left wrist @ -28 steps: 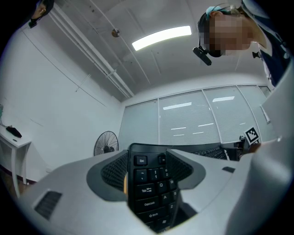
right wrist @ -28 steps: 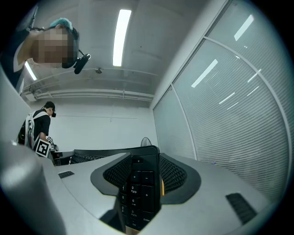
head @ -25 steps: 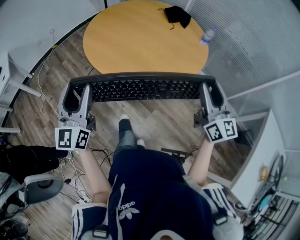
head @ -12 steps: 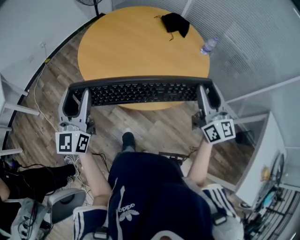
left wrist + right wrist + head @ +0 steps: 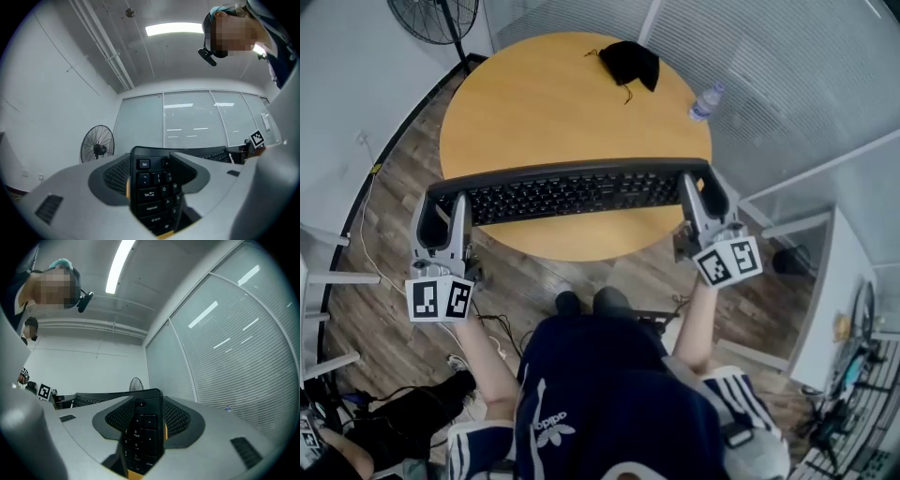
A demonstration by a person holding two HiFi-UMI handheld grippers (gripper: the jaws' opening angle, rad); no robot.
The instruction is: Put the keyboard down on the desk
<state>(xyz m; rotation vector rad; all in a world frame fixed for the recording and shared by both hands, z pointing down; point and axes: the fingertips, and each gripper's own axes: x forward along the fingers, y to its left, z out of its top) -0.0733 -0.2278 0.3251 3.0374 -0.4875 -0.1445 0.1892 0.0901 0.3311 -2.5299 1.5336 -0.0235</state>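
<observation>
In the head view a long black keyboard [image 5: 572, 192] hangs key-side up over the near half of a round tan wooden desk [image 5: 553, 103], carried level by its two short ends. The left hand-held gripper [image 5: 442, 202] grips the left end and the right hand-held gripper [image 5: 701, 192] the right end. Both ends sit about at the desk's curved rim, and how high the keyboard is above the top cannot be read from here. A black cloth bundle [image 5: 628, 61] lies by the far edge and a clear plastic bottle [image 5: 701, 101] stands at the far right edge, both well apart from the keyboard. In the left gripper view the jaws are clamped narrow on the Esc-and-Tab end, their ribbed pads pressing either face of the keyboard. In the right gripper view the jaws pinch the number-pad end in the same way. The likely trouble is the round rim: the keyboard is nearly as wide as the desk here, so set down this near the edge, its ends would overhang and it could tip to the floor. One jaw of each hand-held gripper lies under the keyboard, so a jaw may meet the desk first. If one side lets go before the other, that end would drop and the keyboard could twist out of the remaining narrow hold.
</observation>
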